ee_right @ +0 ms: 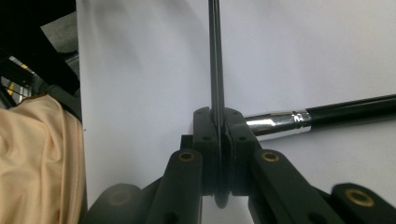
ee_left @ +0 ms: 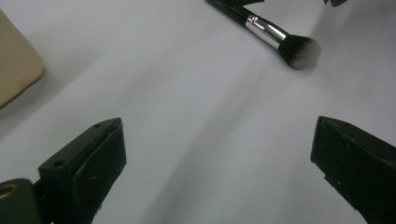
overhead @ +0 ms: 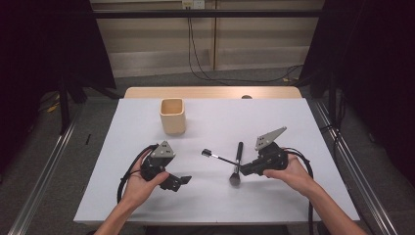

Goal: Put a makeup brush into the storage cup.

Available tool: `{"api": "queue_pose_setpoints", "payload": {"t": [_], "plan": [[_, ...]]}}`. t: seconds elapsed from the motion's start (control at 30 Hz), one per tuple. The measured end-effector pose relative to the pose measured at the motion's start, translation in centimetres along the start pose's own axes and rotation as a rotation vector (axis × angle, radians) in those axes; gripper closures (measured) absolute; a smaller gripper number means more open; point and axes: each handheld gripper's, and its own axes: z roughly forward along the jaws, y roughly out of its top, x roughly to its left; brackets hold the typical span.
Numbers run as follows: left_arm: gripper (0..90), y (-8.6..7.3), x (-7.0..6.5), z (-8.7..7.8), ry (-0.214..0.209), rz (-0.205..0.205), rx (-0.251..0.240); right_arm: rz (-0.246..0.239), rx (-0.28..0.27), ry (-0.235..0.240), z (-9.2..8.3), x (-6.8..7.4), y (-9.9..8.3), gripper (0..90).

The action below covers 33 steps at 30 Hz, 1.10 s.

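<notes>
My right gripper (overhead: 243,169) (ee_right: 218,116) is shut on a thin black brush (overhead: 219,157) (ee_right: 215,56), whose slim handle runs straight out from between the pads toward its small head at the table's middle. A thicker makeup brush (overhead: 239,156) (ee_right: 327,114) with a silver ferrule lies on the white table (overhead: 215,200) right beside those jaws, bristles toward the person. In the left gripper view the thick brush (ee_left: 275,35) lies ahead. My left gripper (overhead: 185,180) (ee_left: 217,140) stands open with nothing between its jaws, to the left of both brushes.
A beige square cup (overhead: 172,116) (ee_left: 14,65) stands upright at the back left of the table. A wooden strip (overhead: 213,92) edges the far side. Cables trail from both grippers toward the near edge.
</notes>
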Motion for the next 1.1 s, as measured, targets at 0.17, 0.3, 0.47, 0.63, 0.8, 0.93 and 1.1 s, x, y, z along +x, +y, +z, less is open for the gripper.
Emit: {"api": "queue_pose_setpoints", "payload": {"t": [0.17, 0.3, 0.47, 0.63, 0.8, 0.93, 1.1], "plan": [[3.5, 0.0, 0.0, 0.0, 0.011, -0.003, -0.023, 0.001, -0.062, 0.006, -0.2, 0.1, -0.3, 85.7], [3.4, 0.0, 0.0, 0.0, 0.015, 0.002, -0.049, 0.0, -0.088, -0.014, -0.1, 0.1, -0.6, 85.7], [3.4, 0.1, -0.2, 0.1, 0.021, 0.023, -0.056, -0.016, -0.143, -0.054, -0.1, 0.3, -0.9, 85.7], [3.4, 0.1, -0.3, 0.1, 0.017, 0.018, -0.087, -0.042, -0.196, -0.07, -0.1, 0.5, -0.9, 85.7], [3.4, 0.2, -0.4, 0.2, 0.02, 0.008, -0.105, -0.067, -0.231, -0.081, 0.1, 0.8, -1.0, 85.7], [3.4, 0.3, -0.5, 0.2, 0.024, 0.016, -0.112, -0.095, -0.26, -0.102, 0.3, 1.0, -1.0, 85.7], [3.5, 0.4, -0.5, 0.2, 0.02, 0.001, -0.153, -0.098, -0.328, -0.097, 0.2, 1.1, -1.0, 85.7]]}}
